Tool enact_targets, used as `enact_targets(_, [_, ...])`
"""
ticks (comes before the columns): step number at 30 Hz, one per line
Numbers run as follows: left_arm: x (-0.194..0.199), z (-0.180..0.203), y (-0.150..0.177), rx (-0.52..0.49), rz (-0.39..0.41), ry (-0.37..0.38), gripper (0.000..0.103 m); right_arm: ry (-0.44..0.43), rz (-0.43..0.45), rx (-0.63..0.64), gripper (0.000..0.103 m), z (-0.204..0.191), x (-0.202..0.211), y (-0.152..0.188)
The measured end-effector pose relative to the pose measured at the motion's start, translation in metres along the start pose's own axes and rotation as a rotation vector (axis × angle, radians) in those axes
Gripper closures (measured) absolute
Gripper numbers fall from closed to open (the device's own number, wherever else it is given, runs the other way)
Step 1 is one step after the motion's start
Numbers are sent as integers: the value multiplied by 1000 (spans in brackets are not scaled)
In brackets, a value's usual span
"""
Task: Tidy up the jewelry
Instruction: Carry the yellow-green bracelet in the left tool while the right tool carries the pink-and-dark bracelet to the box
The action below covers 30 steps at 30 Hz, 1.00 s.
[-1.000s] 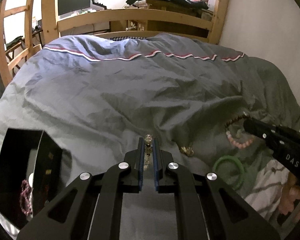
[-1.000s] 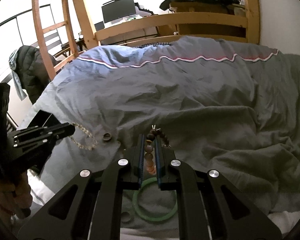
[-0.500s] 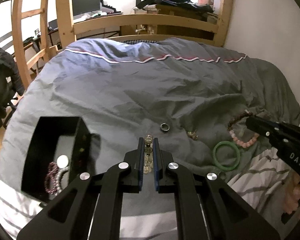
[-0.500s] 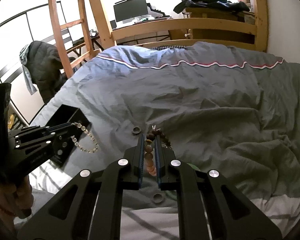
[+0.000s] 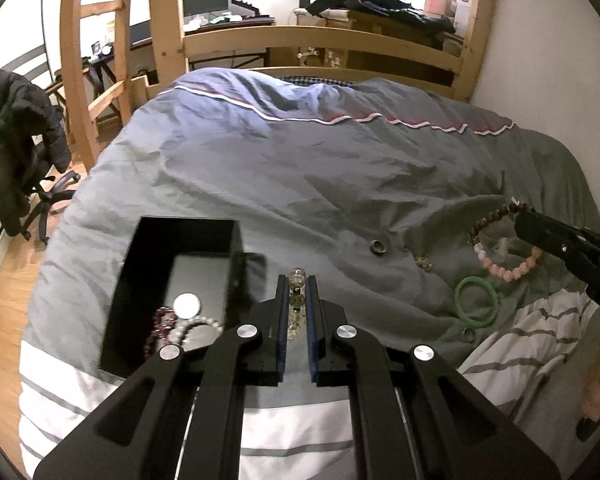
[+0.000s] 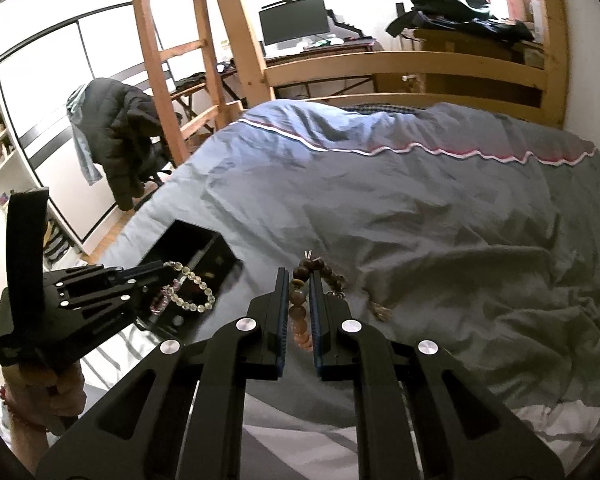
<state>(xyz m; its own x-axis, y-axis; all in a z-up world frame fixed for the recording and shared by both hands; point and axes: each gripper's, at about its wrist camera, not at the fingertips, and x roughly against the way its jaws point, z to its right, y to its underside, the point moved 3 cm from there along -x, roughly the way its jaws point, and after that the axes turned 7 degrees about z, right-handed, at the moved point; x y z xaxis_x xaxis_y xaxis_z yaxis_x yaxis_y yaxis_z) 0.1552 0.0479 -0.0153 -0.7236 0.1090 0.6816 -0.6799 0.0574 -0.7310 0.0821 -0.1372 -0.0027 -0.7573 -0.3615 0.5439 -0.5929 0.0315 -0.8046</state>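
I'm seeing a glossy black box (image 5: 236, 248) sitting on matt, wrinkled grey cloth duvet (image 5: 300, 184). Clear glassy beads (image 5: 297, 278) are glinting in my matt black left gripper (image 5: 296, 300). The bed frame (image 5: 320, 40) is showing smooth pale wood.

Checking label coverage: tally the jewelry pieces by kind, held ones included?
Beaded bracelets: 4: clear bracelet in left tool, brown-pink bracelet in right tool, purple bracelet and white bracelet in black box
Green bangle: 1
Rings: 2
Small gold piece: 1
Pale disc: 1
Total: 9
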Motion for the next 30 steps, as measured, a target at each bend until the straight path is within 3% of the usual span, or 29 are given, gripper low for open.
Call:
enact_targets(16, [20,-84,-4,65,12,-84,95,-88,-55,98,92,-88,-51,-11])
enact_targets(30, [18,-116,1,103,9,-53,95,-164,-107,141,92,-144,-91,-4])
